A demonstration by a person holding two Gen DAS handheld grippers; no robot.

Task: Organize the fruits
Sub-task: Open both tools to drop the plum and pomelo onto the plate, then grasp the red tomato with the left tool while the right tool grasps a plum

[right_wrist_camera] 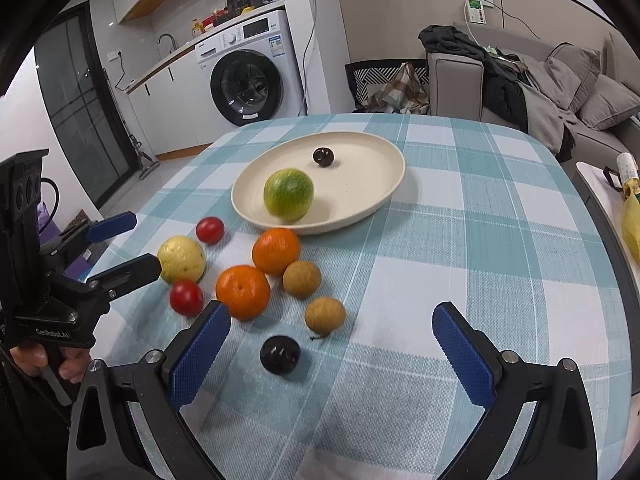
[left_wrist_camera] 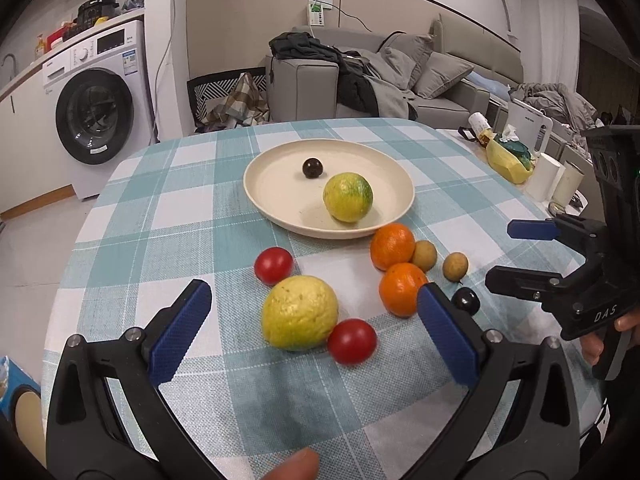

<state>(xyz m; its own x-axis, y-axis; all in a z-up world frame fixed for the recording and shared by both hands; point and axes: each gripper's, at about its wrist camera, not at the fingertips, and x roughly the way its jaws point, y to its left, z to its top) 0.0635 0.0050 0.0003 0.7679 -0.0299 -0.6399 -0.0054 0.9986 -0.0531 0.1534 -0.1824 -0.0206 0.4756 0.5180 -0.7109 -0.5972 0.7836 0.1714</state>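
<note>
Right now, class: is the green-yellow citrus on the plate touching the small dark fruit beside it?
Apart. The right wrist view shows bare cream plate between the green-yellow citrus and the small dark fruit; the left wrist view shows the same gap.

Teal-white checked tablecloth [left_wrist_camera: 192, 208], cream plate [left_wrist_camera: 276, 208], blue-padded black tongs [left_wrist_camera: 316, 332], orange mandarins [left_wrist_camera: 392, 246]

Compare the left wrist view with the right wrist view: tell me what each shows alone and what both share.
Left wrist only: yellow bag and white rolls on a side surface.
Right wrist only: a dark glass door and a sink tap.
Both: the plate holding a green-yellow fruit and a dark fruit, the loose fruits, the washing machine.
</note>
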